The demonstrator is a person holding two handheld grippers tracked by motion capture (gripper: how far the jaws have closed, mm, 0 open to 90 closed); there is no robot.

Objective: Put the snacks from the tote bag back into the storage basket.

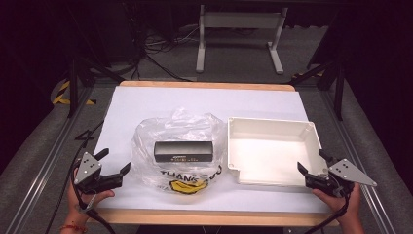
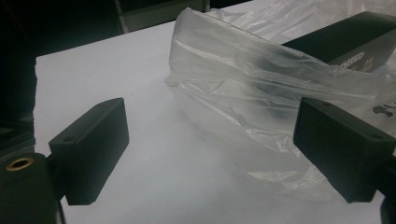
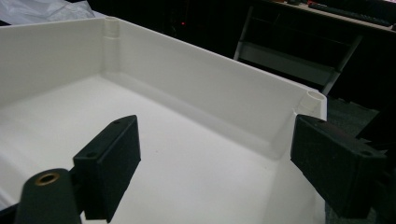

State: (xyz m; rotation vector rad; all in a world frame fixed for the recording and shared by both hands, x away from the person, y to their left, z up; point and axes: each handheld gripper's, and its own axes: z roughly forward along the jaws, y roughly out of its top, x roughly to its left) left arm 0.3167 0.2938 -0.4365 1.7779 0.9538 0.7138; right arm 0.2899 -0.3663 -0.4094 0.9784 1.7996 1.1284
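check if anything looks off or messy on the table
Nothing is spilled or broken. The one untidy thing is the plastic bag: it lies crumpled left of the white tray, with the black box at its middle; whether inside or on top, I cannot tell. Both the left gripper and right gripper are open, holding nothing.

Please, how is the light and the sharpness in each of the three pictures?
High view: white sheet bright, surroundings dark, tray washed out. Left gripper view: plastic bag hazy, tongs soft. Right gripper view: tray evenly lit, background dark.

Black claws (image 1: 116, 163), grey plates, perhaps red wristband (image 1: 73, 227)
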